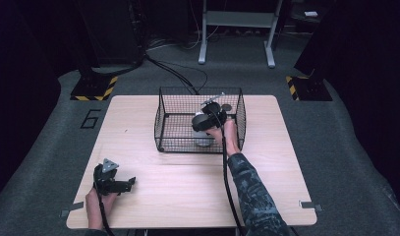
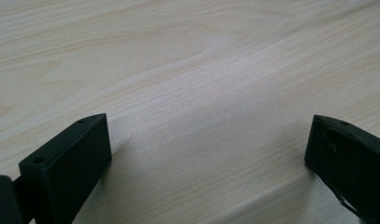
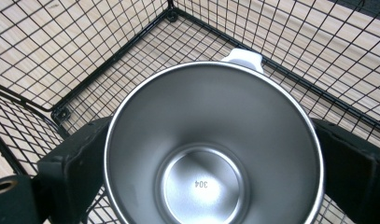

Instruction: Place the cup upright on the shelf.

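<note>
Holding a steel cup (image 3: 214, 154) inside the wire basket (image 1: 170, 125), the right hand-held gripper (image 1: 206, 129) reaches in over the basket's near wall. In the right gripper view its two black jaws sit on opposite sides of the cup, each pressed against the outer wall just below the rim, so it is clamped on the cup. Cup upright, mouth toward the camera; interior bare and shiny, "304" stamped on the bottom. A white tab or handle (image 3: 243, 58) juts from the far side of the rim. Basket floor and a corner of its frame show behind the cup, so the cup is within the basket walls; whether its base rests on the mesh or hangs just above it cannot be told.

High view: the cup (image 1: 203, 139) shows as a pale shape under the gripper, toward the near right part of the basket. Basket stands on the counter (image 1: 266, 162), at the far middle. The person's right forearm, in a dark patterned sleeve (image 1: 254, 194), runs from the near edge to the basket.

Left hand-held gripper (image 1: 130, 182) lies low at the near left corner of the counter, well apart from the basket. Left gripper view: jaws wide apart, bare wood between them.
</note>
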`<move>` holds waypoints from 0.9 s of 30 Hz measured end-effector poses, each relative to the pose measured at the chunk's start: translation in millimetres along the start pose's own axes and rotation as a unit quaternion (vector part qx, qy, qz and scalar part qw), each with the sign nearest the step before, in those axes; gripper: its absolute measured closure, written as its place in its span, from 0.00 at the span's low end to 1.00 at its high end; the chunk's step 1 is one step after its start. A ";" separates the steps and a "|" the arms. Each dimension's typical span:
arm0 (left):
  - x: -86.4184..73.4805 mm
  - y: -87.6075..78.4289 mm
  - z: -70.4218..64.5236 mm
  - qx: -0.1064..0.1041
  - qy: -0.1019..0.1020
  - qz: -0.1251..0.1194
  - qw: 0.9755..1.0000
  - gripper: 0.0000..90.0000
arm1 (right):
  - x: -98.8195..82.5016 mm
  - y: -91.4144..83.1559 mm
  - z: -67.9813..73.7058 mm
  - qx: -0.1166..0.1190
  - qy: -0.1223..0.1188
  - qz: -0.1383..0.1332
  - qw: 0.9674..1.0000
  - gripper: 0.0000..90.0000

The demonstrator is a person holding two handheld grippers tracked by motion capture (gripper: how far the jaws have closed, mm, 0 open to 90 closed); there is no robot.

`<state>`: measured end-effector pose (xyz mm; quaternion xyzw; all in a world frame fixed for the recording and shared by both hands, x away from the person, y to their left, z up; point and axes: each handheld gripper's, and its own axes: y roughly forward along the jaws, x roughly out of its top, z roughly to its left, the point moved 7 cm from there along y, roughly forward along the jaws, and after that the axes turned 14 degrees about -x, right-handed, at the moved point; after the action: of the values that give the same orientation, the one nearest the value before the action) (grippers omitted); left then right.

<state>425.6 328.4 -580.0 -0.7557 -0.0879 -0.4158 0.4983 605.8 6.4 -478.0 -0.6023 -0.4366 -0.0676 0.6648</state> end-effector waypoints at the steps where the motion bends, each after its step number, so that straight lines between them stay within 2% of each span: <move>1: 0.3 0.7 0.0 0.001 0.000 -0.005 1.000 0.01 | -0.8 -0.4 0.7 -0.001 -0.001 0.001 1.000 0.06; 2: -0.2 -0.3 -0.1 -0.001 0.000 0.003 1.000 0.01 | -1.5 -0.8 1.1 -0.003 -0.005 0.000 1.000 0.06; 8: 0.3 0.5 -0.5 -0.001 -0.004 -0.003 1.000 0.01 | -4.8 -2.6 1.8 -0.007 -0.009 -0.003 1.000 0.06; 12: 0.6 1.2 -0.3 0.001 -0.003 -0.008 1.000 0.01 | -7.1 -4.0 0.7 -0.007 0.007 -0.005 1.000 0.06; 24: 0.7 1.1 -0.3 0.002 -0.003 -0.009 1.000 0.01 | -9.9 -5.5 -0.1 0.000 0.014 -0.014 1.000 0.06; 27: 0.7 1.1 -0.4 0.002 -0.003 -0.009 1.000 0.01 | -10.5 -6.4 -1.7 0.010 0.015 -0.014 1.000 0.04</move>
<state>426.4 327.4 -580.2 -0.7551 -0.0969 -0.4175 0.4962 596.3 -1.3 -480.0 -0.5885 -0.4356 -0.0818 0.6762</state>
